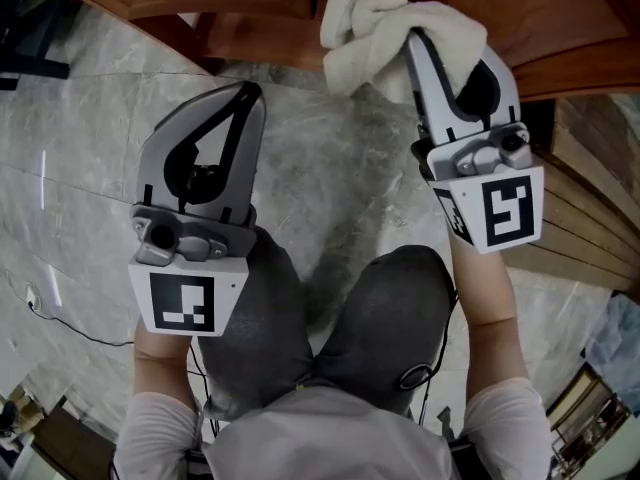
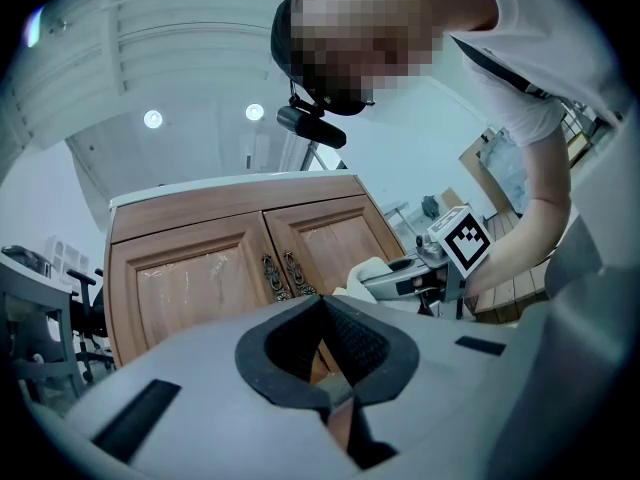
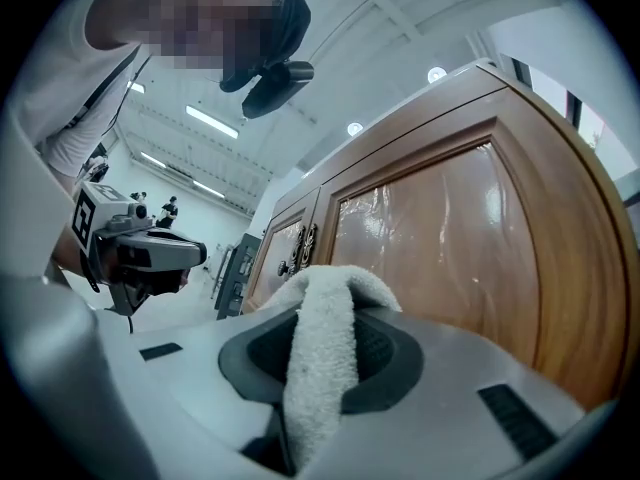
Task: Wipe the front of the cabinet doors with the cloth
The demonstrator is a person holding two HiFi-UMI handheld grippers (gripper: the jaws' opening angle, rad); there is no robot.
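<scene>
The cabinet doors (image 2: 190, 288) stand before me. The cloth (image 1: 375, 33) sits in my right tool (image 1: 414, 36), just before them. My left tool (image 1: 250, 92) lies left, above the floor (image 1: 335, 168).

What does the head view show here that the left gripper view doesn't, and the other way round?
Only the head view: the grey stone floor, the person's knees, and the left gripper seen whole from above.

Only the left gripper view: both door fronts upright, the ornate handles at the centre seam, the ceiling lights, and the left jaws together with nothing between them.

Both: the wooden cabinet, and the right gripper shut on the white cloth close to the doors.
</scene>
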